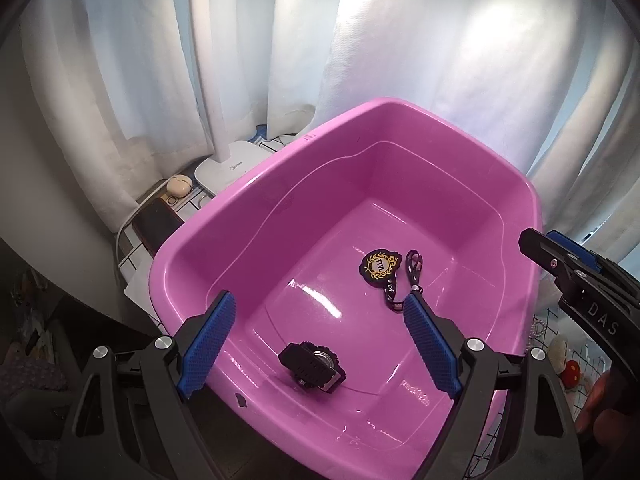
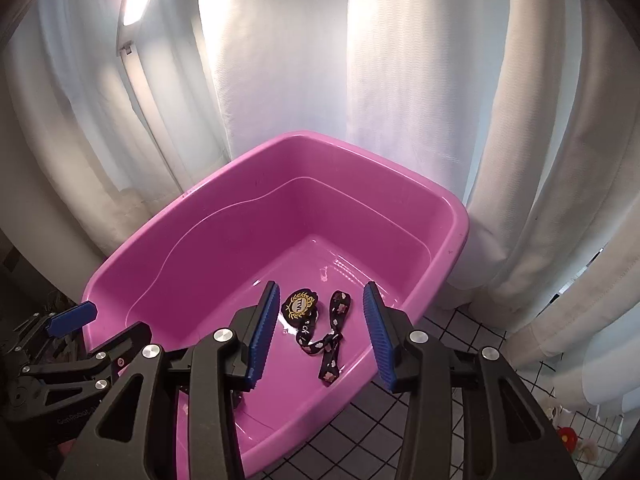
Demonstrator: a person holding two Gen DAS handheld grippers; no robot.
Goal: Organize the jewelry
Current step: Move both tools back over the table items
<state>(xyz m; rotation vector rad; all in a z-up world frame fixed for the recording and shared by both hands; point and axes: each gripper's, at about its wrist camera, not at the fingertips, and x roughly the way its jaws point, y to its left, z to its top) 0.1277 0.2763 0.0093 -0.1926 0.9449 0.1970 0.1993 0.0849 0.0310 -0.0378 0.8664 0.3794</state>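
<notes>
Both claws hang over the pink tub, and both are spread wide with nothing between their ribbed blue pads. The left claw [image 1: 318, 342] hovers above the near end of the tub, directly over a black watch [image 1: 313, 367]. The right claw [image 2: 320, 334] hovers over the tub's right side, framing a black badge [image 2: 300, 303] and a dark patterned strap [image 2: 328, 340].

As I judge it, the sorting is well along: three pieces already lie inside the tub [image 1: 192, 240], and neither claw carries anything. To the right of the tub, something like a pale bead strand [image 1: 538, 330] lies on the gridded counter [image 2: 452, 344], so there may be more to fetch; it is too small to be sure.

The tub is glossy moulded plastic with rounded corners and a rolled rim, its floor throwing bright reflections. The watch looks chunky and matte, with a metal back showing. The badge is a scalloped oval stitched in gold thread. The strap is limp woven ribbon printed with pale flowers, lying looped. White curtains [image 2: 400, 80] hang behind in soft folds.
</notes>
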